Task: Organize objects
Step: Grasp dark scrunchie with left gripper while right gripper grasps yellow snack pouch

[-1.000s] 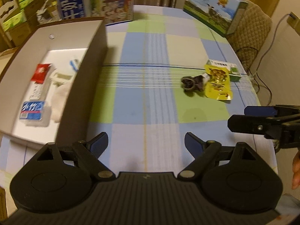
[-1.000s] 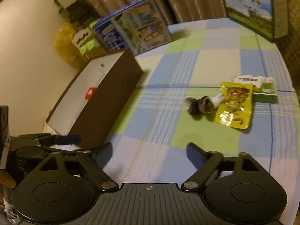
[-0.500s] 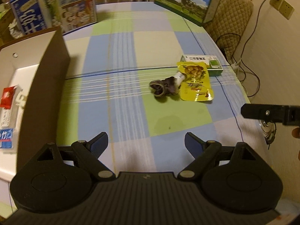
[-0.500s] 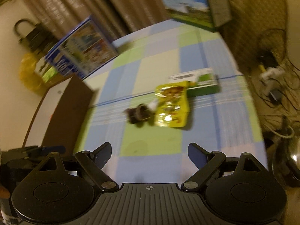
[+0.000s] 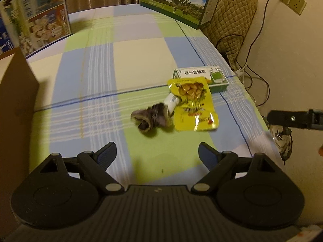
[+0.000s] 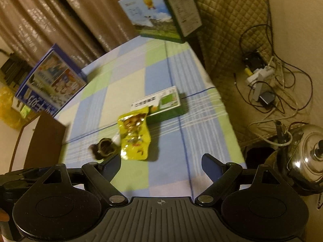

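With both the left gripper (image 5: pixel 155 154) and right gripper (image 6: pixel 161 164) spread wide and empty, the yellow snack pouch (image 5: pixel 192 105) is best pinched by its free lower edge, clear of the dark fabric bundle (image 5: pixel 150 118)

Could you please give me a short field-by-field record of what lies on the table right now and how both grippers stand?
surface: checked tablecloth
yellow snack pouch: flat, overlapping the green and white box
dark fabric bundle: beside the pouch, touching a small white tube
cardboard box: at the left edge
left gripper: open, empty, short of the bundle
right gripper: open, empty
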Demonstrator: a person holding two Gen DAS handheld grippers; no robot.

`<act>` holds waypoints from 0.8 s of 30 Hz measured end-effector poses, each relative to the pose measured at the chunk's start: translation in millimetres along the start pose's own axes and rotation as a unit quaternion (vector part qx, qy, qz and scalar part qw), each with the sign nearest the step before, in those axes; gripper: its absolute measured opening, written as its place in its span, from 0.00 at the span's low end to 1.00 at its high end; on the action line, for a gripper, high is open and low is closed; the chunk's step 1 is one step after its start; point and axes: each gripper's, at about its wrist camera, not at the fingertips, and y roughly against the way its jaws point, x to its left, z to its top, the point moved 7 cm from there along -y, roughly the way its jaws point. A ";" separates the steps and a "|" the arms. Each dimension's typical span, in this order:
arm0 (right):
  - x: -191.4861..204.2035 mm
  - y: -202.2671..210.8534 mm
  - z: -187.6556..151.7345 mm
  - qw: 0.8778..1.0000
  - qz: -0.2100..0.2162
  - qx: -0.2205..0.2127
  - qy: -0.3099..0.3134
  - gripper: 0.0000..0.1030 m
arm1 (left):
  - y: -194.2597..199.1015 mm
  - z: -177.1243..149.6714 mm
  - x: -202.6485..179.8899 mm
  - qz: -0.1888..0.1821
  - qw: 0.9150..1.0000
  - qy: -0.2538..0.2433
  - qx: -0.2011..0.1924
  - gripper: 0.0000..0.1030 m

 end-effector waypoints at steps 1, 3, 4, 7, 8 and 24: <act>-2.4 -1.5 1.3 1.000 -0.002 -0.001 -0.002 0.82 | -5.6 3.0 0.3 -0.001 1.000 0.001 -0.002 0.82; -6.7 -4.3 3.3 1.000 -0.007 -0.003 -0.005 0.82 | -17.3 8.5 1.5 -0.002 1.000 0.002 -0.002 0.81; -9.3 -5.3 4.1 1.000 -0.010 -0.003 -0.007 0.82 | -22.8 11.0 2.7 -0.001 1.000 0.004 -0.001 0.81; -16.9 -8.3 5.6 1.000 -0.018 -0.003 -0.014 0.82 | -35.3 17.4 6.0 0.002 1.000 0.010 0.001 0.80; -19.6 -9.2 6.4 1.000 -0.020 -0.003 -0.015 0.82 | -38.9 19.6 7.3 0.004 1.000 0.012 0.000 0.80; -25.1 -25.5 12.3 1.000 -0.010 -0.002 -0.024 0.81 | -75.9 33.7 10.2 0.003 1.000 0.017 0.010 0.54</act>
